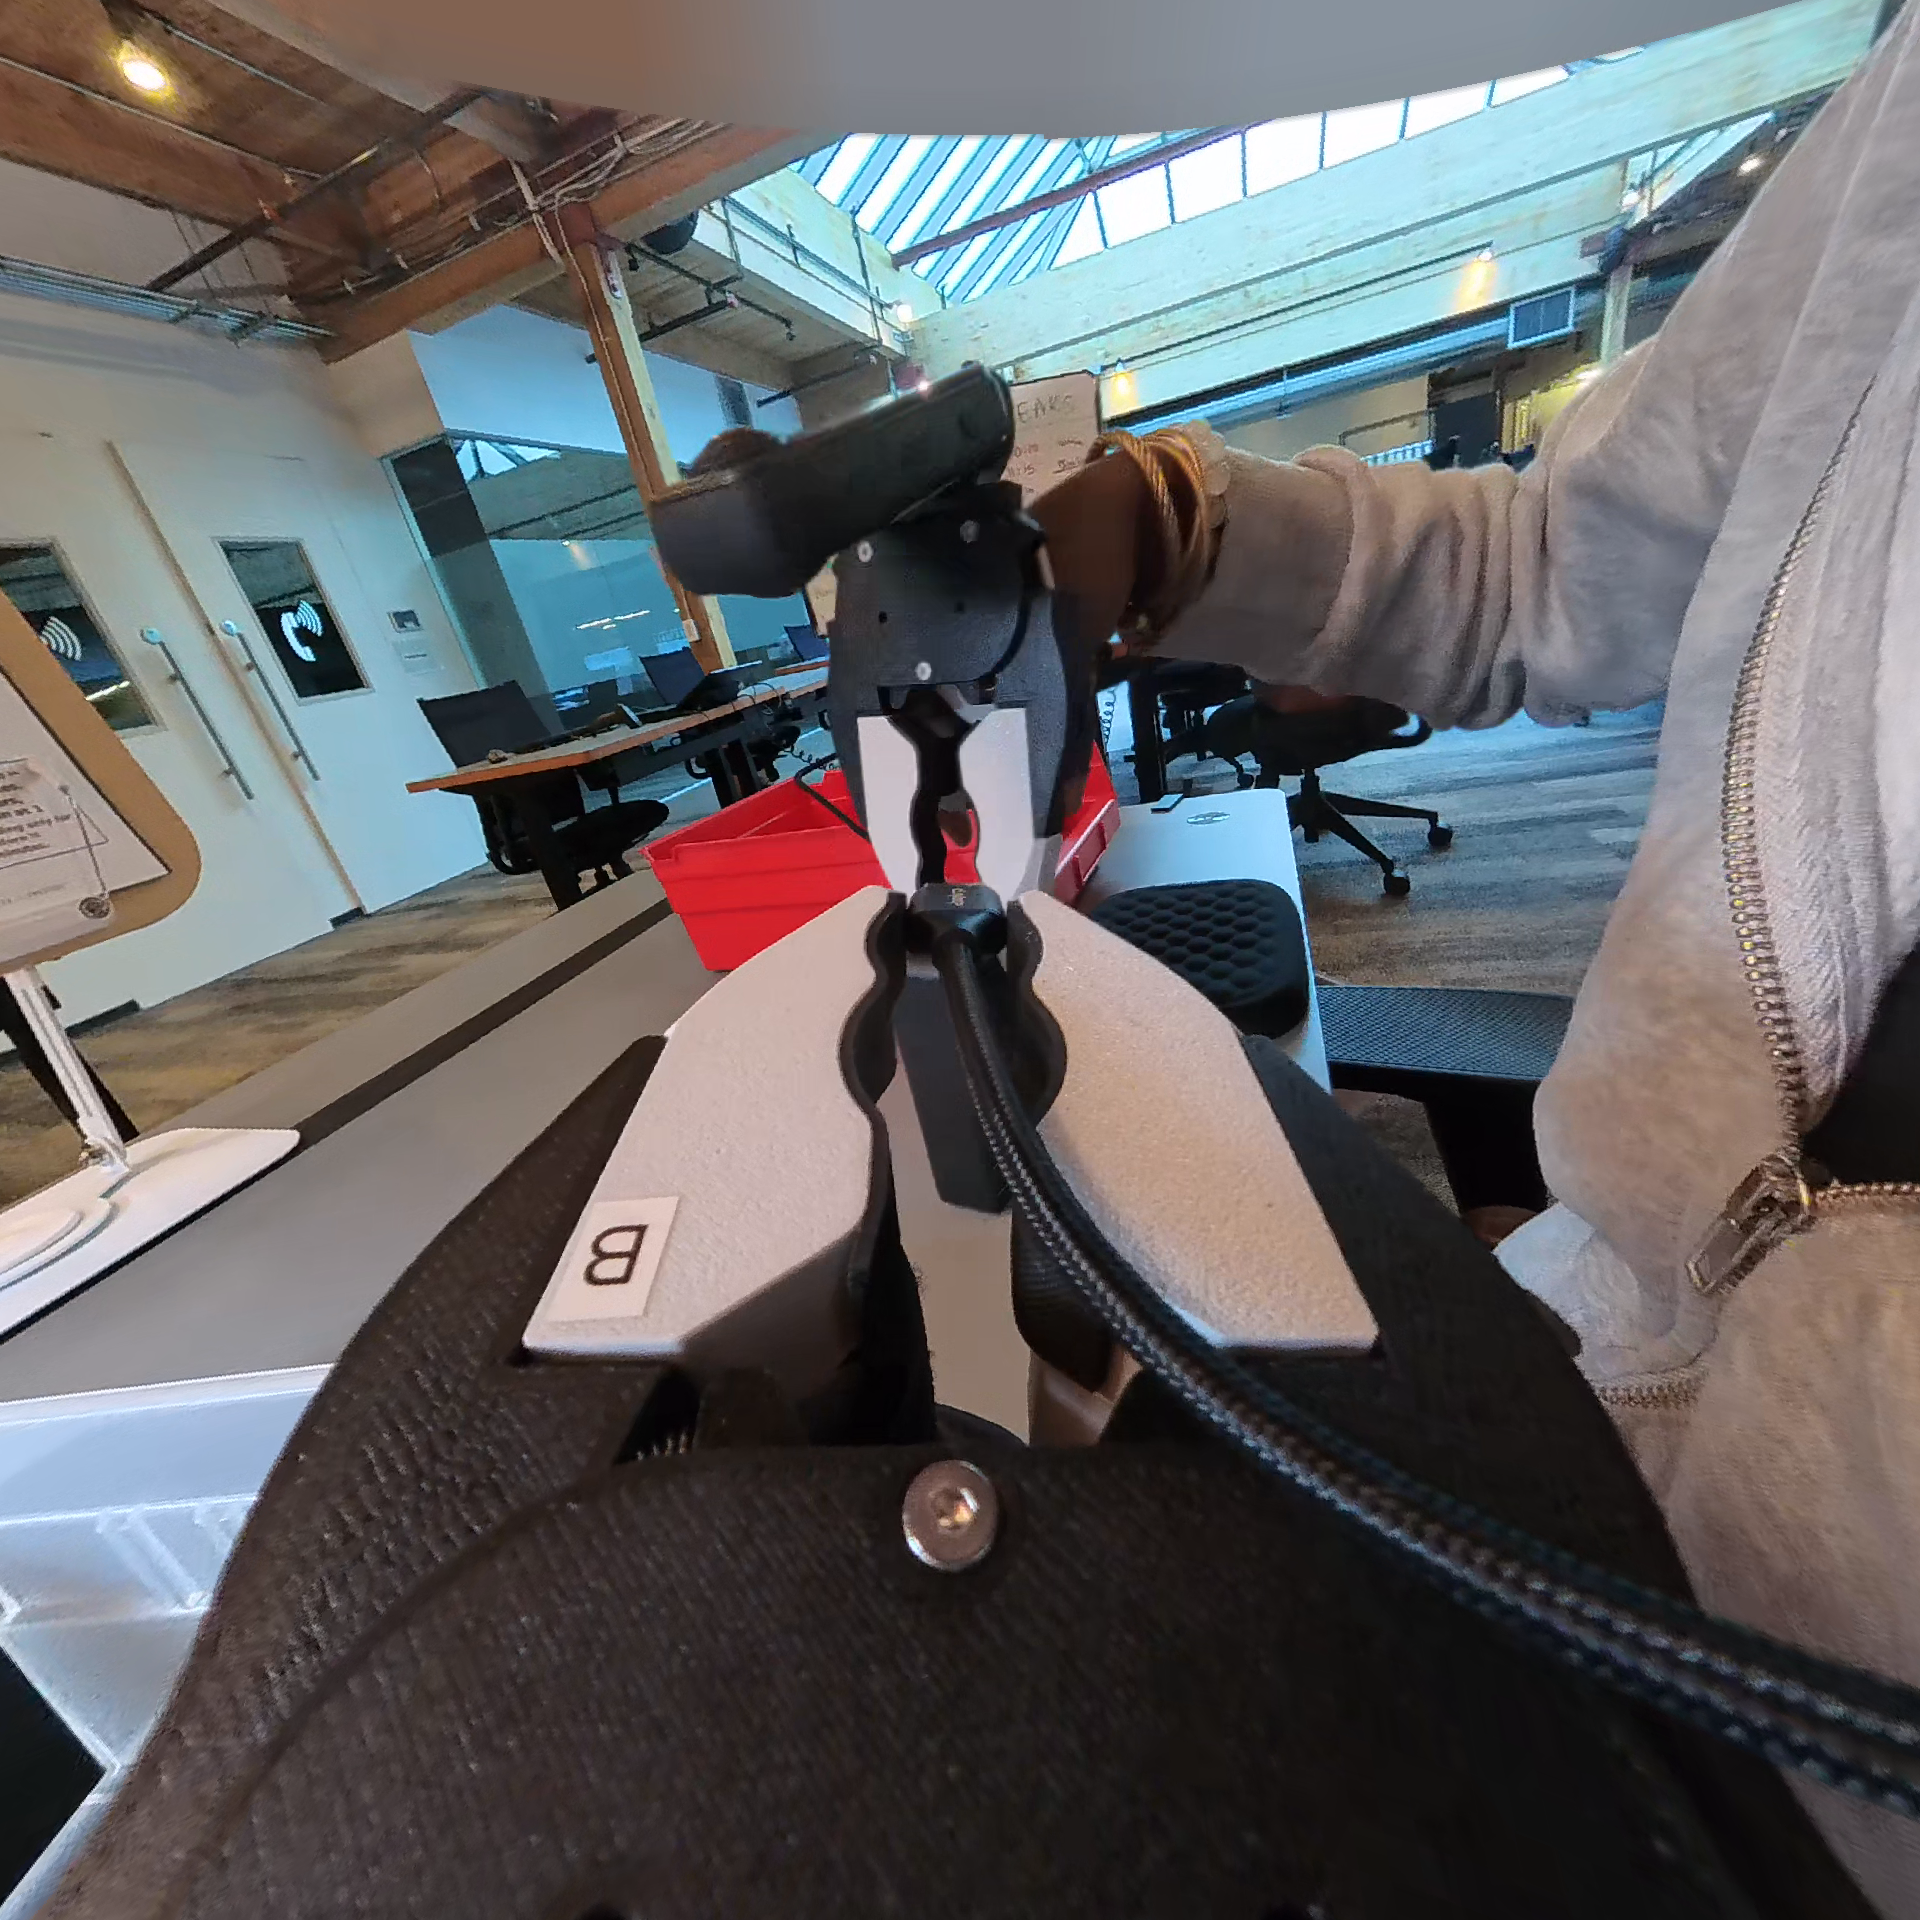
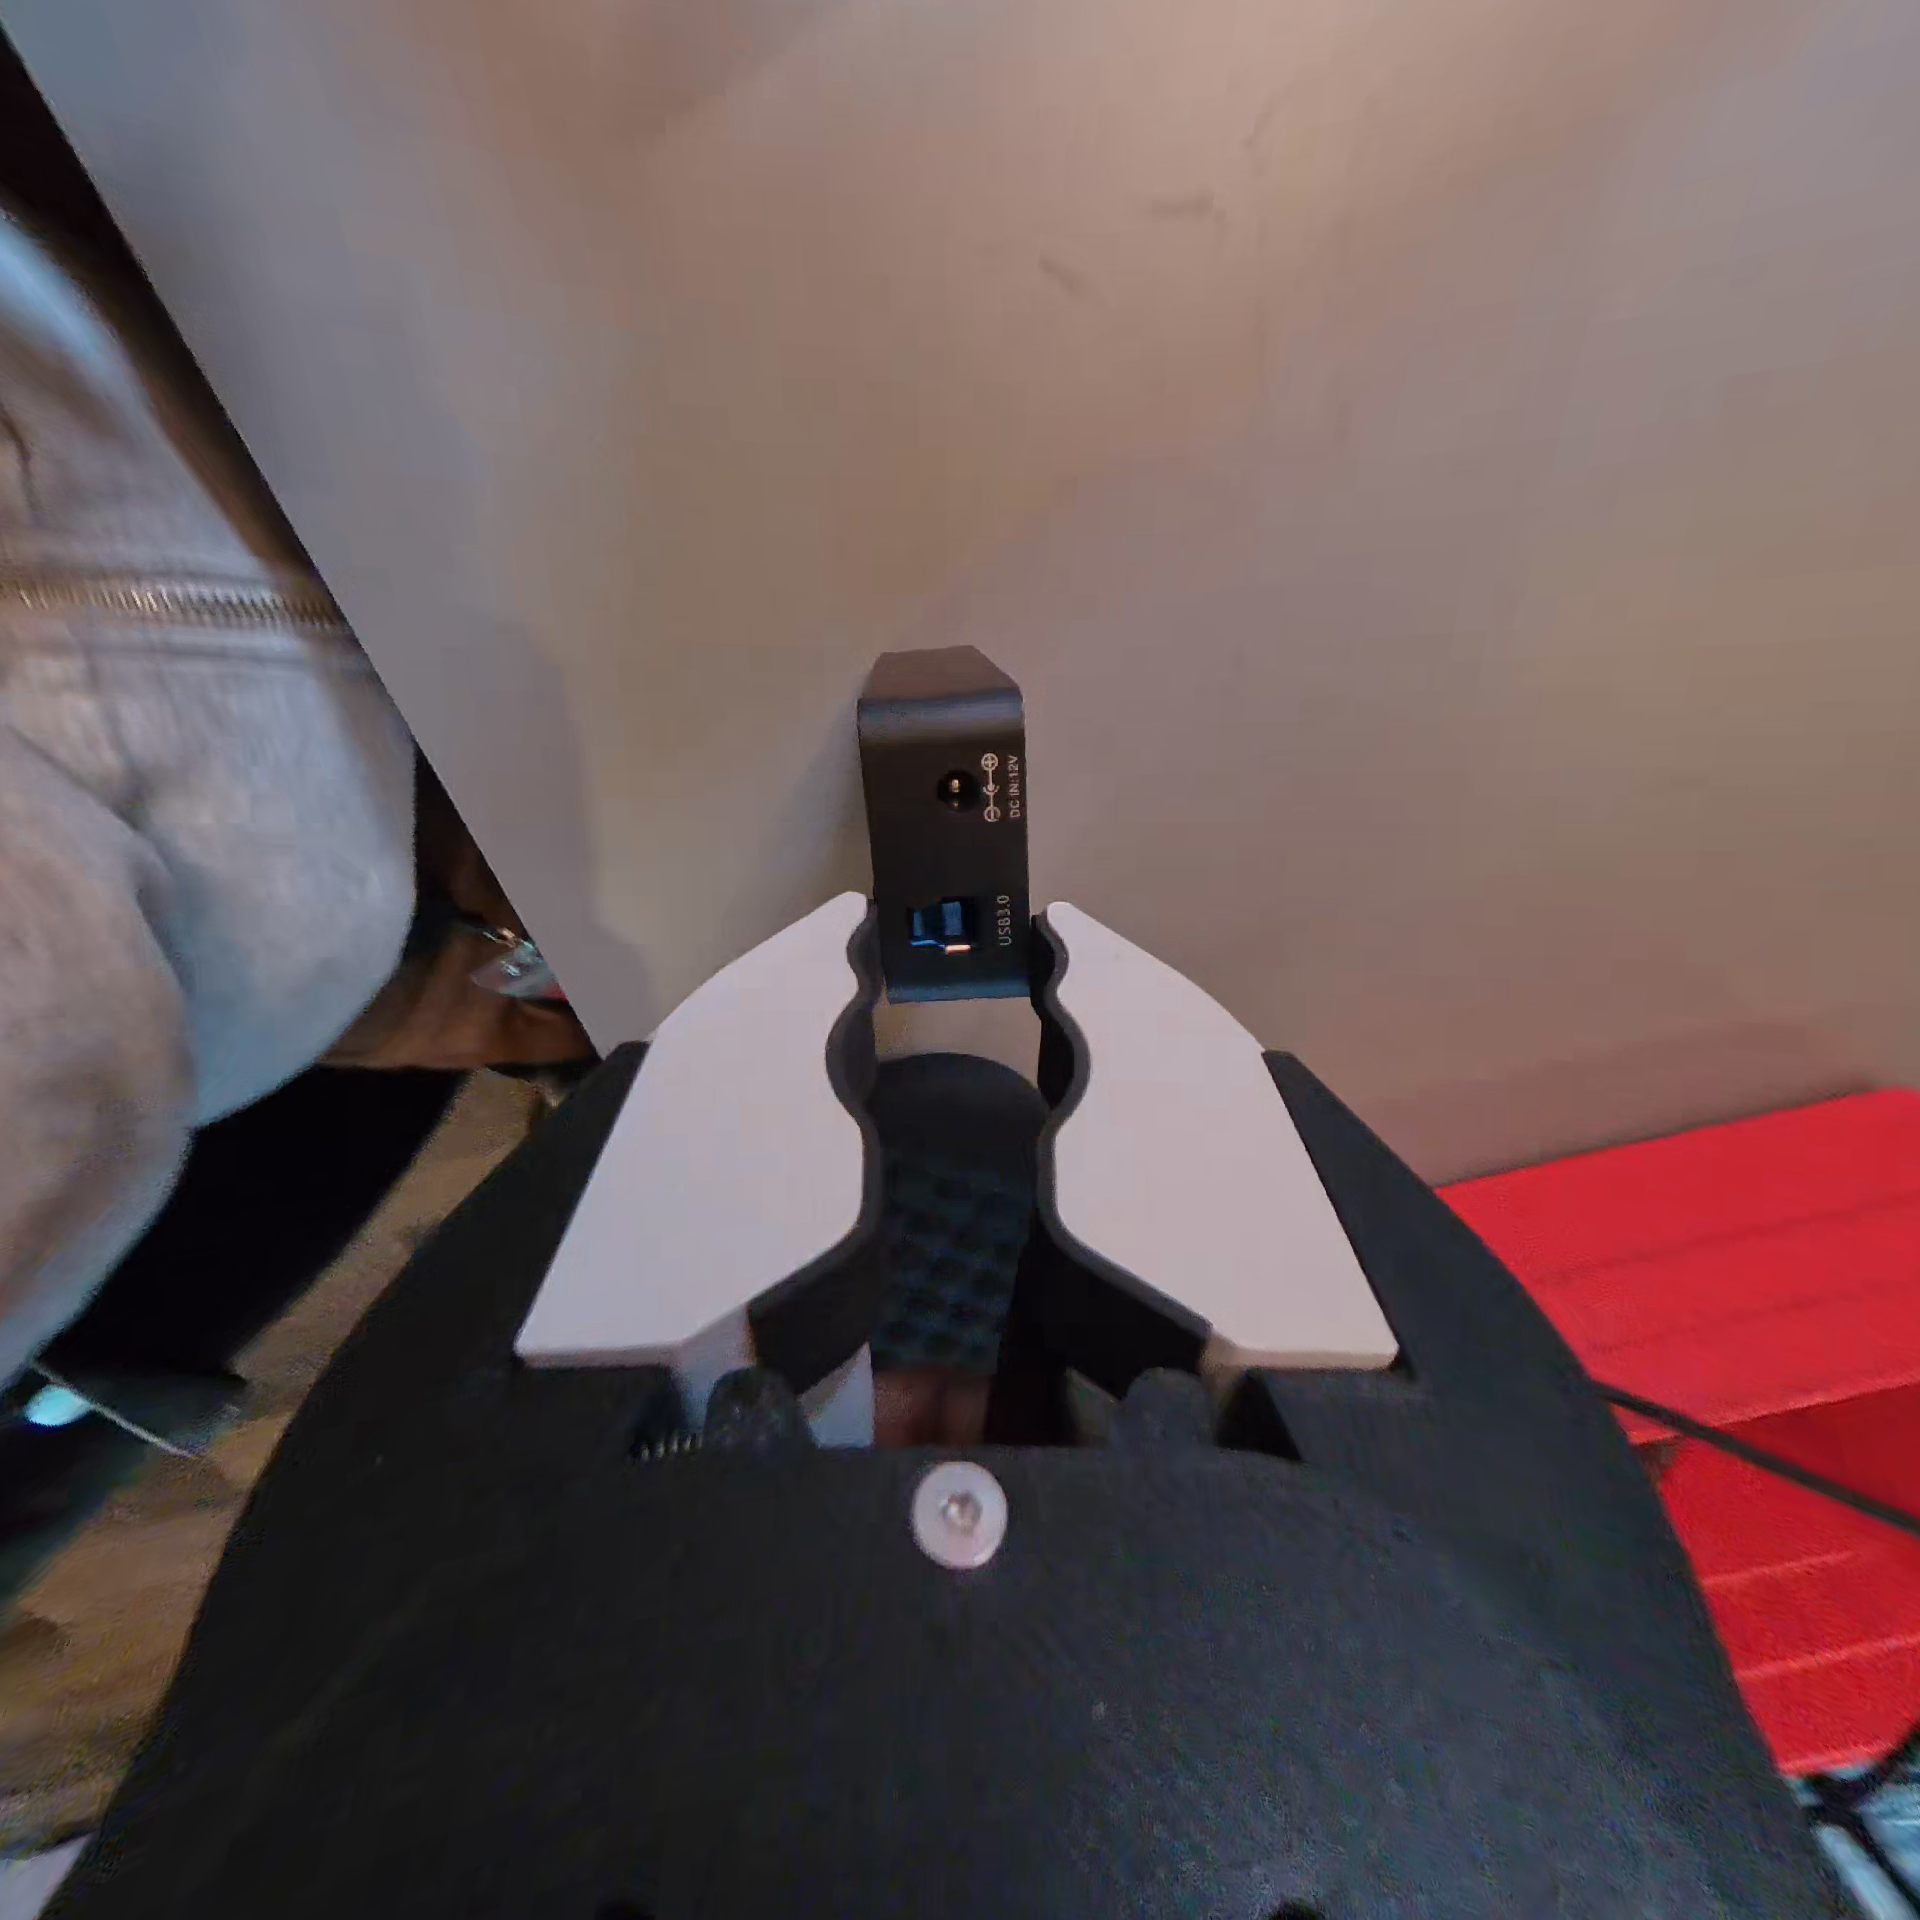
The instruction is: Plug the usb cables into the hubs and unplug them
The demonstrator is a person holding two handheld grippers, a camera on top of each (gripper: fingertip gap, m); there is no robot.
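My left gripper is shut on the black plug of a black braided USB cable. The cable runs back over the gripper to the lower right. My right gripper is shut on the top end of a black hub that stands on end on the table. The hub's end face shows a round socket and a blue port. In the left wrist view the right gripper points down just above my left fingertips. The hub shows as a dark strip between my fingers. The plug meets the hub's side; how deep it sits is hidden.
A red bin stands behind the grippers and also shows in the right wrist view, with a thin black wire across it. A black mesh pad lies to the right. The person's grey hoodie is close. A white sign stand is at the left. Across from one pair of fingers to the other is roughly 15 centimetres.
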